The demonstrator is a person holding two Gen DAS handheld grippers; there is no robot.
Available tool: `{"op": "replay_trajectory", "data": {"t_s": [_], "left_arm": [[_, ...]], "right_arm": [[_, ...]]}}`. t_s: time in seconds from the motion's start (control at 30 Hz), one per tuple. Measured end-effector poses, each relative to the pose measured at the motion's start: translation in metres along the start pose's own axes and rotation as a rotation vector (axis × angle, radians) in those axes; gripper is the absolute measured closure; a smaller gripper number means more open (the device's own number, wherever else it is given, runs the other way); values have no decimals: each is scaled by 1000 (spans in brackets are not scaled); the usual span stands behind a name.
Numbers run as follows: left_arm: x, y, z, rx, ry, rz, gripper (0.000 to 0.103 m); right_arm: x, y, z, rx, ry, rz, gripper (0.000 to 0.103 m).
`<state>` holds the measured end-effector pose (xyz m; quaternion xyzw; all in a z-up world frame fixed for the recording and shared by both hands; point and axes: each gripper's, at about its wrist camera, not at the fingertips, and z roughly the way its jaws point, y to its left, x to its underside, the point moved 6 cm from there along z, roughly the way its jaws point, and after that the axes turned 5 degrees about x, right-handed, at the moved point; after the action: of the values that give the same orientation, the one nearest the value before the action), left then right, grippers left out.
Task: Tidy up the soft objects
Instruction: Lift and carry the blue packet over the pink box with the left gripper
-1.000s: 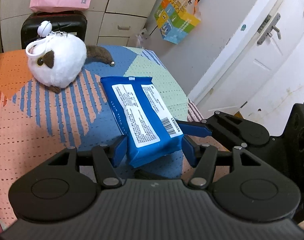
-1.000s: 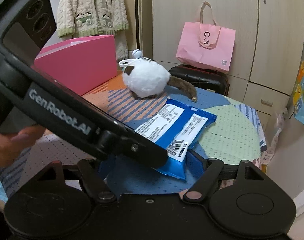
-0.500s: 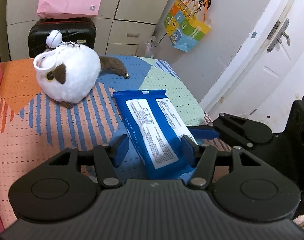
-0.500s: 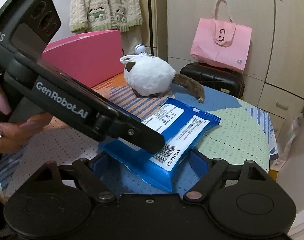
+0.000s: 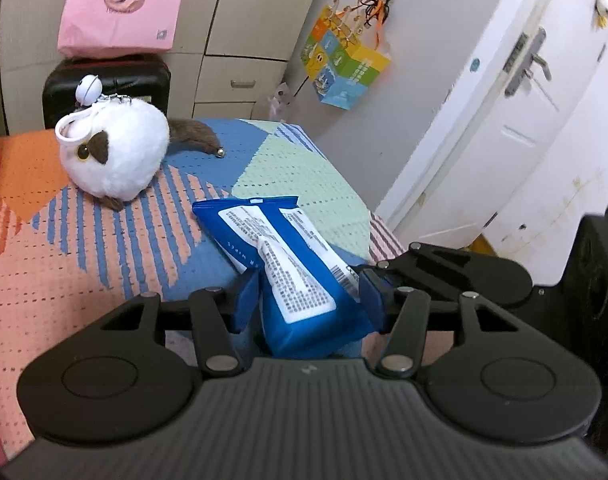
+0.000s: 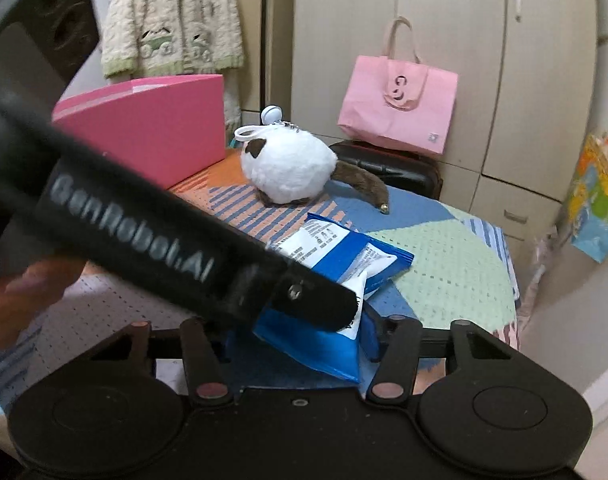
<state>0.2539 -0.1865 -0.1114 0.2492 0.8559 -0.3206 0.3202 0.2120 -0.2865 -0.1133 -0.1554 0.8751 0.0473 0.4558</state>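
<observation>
your left gripper (image 5: 309, 300) and right gripper (image 6: 300, 336), jaws just closing, both pinch the near end of the blue plastic wipes pack with white label (image 5: 288, 264), buckling it above the patterned woven tablecloth (image 5: 84, 256); this shared grip supports its limp body.

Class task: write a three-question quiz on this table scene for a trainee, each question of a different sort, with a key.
1. True or false: the white round plush toy lies on top of the blue plastic wipes pack.
2. What stands on the black suitcase? A: pink paper bag. B: green box. C: lamp.
3. Fill in: the wipes pack is not flat but ____.
Key: 1 false; 2 A; 3 buckled.
</observation>
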Motion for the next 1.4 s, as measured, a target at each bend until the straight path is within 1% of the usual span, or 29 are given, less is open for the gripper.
{"op": "replay_trajectory", "data": {"t_s": [0.2, 0.33, 0.6, 0.73, 0.9, 1.03, 1.27, 1.4], "left_arm": [[11, -9, -14, -15, -4, 32, 50], [17, -13, -24, -14, -4, 38, 50], [29, -26, -52, 3, -12, 74, 50], [38, -33, -69, 2, -21, 82, 50], [50, -44, -94, -24, -22, 119, 50], [59, -48, -118, -54, -19, 143, 50], [68, -49, -165, -82, -23, 155, 50], [67, -47, -193, -105, -40, 164, 50]], "right_arm": [[6, 9, -12, 18, -13, 38, 43], [6, 13, -20, 5, -12, 63, 43], [8, 31, -45, 18, -20, 50, 42], [8, 43, -61, 20, -23, 28, 42], [8, 65, -79, 10, -29, -1, 42], [5, 83, -92, -18, -16, -35, 42], [-9, 123, -117, -59, -8, -112, 42], [-22, 142, -127, -79, -28, -146, 42]]}}
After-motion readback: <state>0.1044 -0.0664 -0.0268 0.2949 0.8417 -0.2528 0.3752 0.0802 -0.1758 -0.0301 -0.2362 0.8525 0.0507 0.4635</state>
